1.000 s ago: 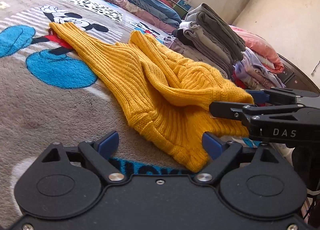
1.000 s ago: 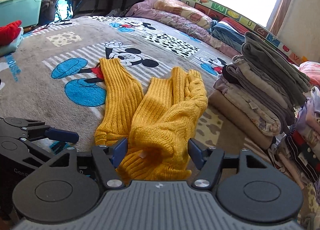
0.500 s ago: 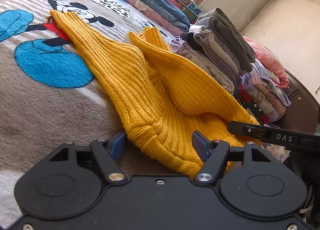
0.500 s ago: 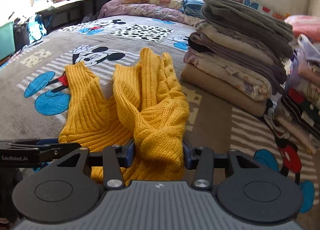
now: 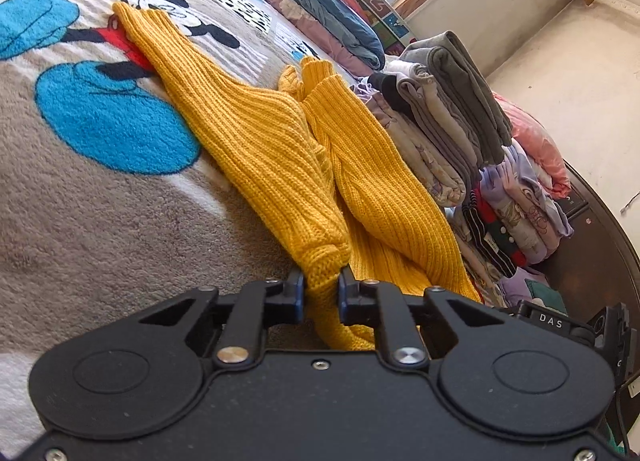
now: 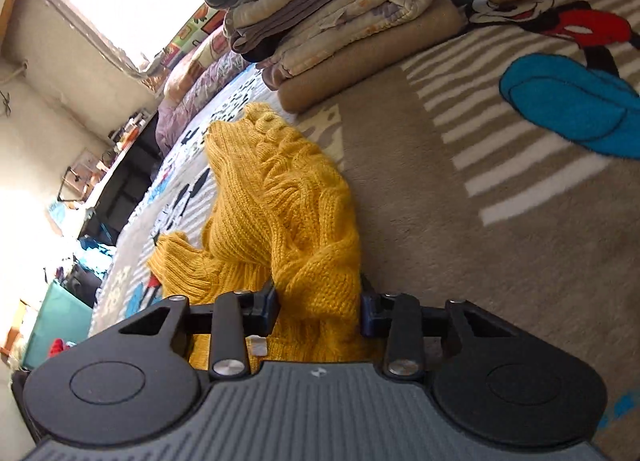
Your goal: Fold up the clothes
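Note:
A yellow knit sweater (image 5: 260,149) lies stretched across a Mickey Mouse blanket (image 5: 100,189) on the bed. My left gripper (image 5: 320,293) is shut on a bunched edge of the sweater, which runs taut away from it. My right gripper (image 6: 318,307) is shut on a thick cable-knit fold of the same sweater (image 6: 280,197), and its view is rolled steeply. The right gripper's body shows at the left wrist view's lower right (image 5: 560,325).
A tall stack of folded grey and beige clothes (image 5: 440,109) stands beside the sweater, also in the right wrist view (image 6: 340,21). More folded colourful clothes (image 5: 520,213) lie to the right. Pillows and bedding (image 5: 328,9) line the far wall.
Both grippers went from open around the sweater's edge to shut on it. The sweater is pulled taut and lifted at the near end. The right gripper has rolled sideways.

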`<move>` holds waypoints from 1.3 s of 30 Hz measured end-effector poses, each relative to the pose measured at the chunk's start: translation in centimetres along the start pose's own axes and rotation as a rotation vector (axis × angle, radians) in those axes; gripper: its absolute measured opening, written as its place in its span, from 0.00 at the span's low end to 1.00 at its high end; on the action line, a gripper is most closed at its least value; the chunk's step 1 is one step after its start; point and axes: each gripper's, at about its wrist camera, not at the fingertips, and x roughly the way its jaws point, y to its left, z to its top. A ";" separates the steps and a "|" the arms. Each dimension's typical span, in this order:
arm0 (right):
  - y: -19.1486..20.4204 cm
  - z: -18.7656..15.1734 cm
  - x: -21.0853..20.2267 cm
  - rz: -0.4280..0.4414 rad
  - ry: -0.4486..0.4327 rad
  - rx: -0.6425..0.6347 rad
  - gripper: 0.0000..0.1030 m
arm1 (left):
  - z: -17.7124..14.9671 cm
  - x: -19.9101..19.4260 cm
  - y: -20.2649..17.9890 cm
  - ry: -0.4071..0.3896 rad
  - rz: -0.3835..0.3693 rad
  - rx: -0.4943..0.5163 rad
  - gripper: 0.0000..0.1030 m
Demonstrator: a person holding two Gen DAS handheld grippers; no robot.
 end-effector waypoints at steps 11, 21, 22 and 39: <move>3.1 -4.4 0.5 0.191 0.006 0.144 0.29 | 3.6 -8.0 1.5 -0.150 0.059 0.000 0.10; 2.6 -8.7 -0.1 0.247 0.002 0.248 0.28 | -0.5 -13.1 2.6 -0.096 0.150 0.032 0.09; 2.3 -9.2 -0.3 0.250 0.003 0.258 0.28 | -0.9 -13.5 2.7 -0.092 0.158 0.035 0.09; 3.8 -12.7 -4.4 0.121 -0.013 0.036 0.28 | -4.0 -16.1 3.3 0.008 0.290 0.104 0.40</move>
